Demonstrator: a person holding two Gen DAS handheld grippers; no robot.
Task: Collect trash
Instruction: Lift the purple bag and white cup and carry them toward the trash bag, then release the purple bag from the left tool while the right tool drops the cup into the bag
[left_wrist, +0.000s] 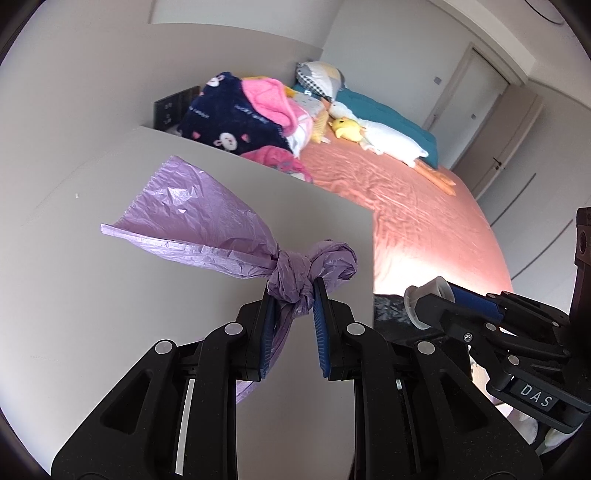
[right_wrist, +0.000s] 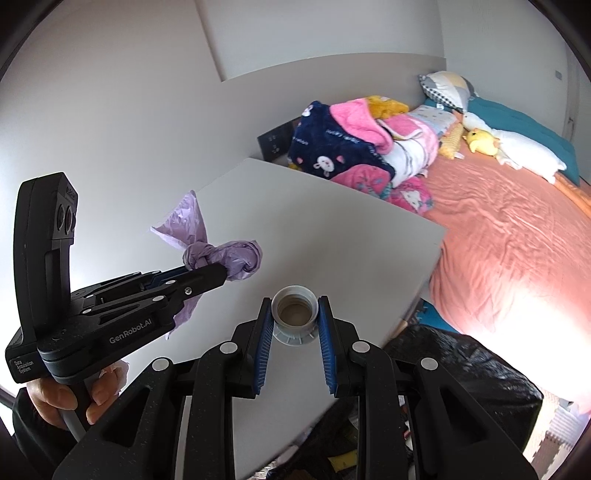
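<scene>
now the left gripper (left_wrist: 293, 295) is squeezing a knotted purple bag (left_wrist: 295, 266), and the right gripper (right_wrist: 295, 314) is pinching a white bottle cap (right_wrist: 294, 308) above the white table (right_wrist: 332, 229).

The white tabletop (right_wrist: 332, 236) lies bare across its whole middle and out to its far corner, so a gripper could cross it freely. Beyond its far edge a heap of blankets (right_wrist: 354, 147) on the bed (right_wrist: 509, 236) blocks the way. Off the right edge, a black bin bag (right_wrist: 461, 369) stands just beside the near corner. The left gripper (right_wrist: 221, 271) hangs over the left edge, close beside the right gripper (right_wrist: 294, 314).
</scene>
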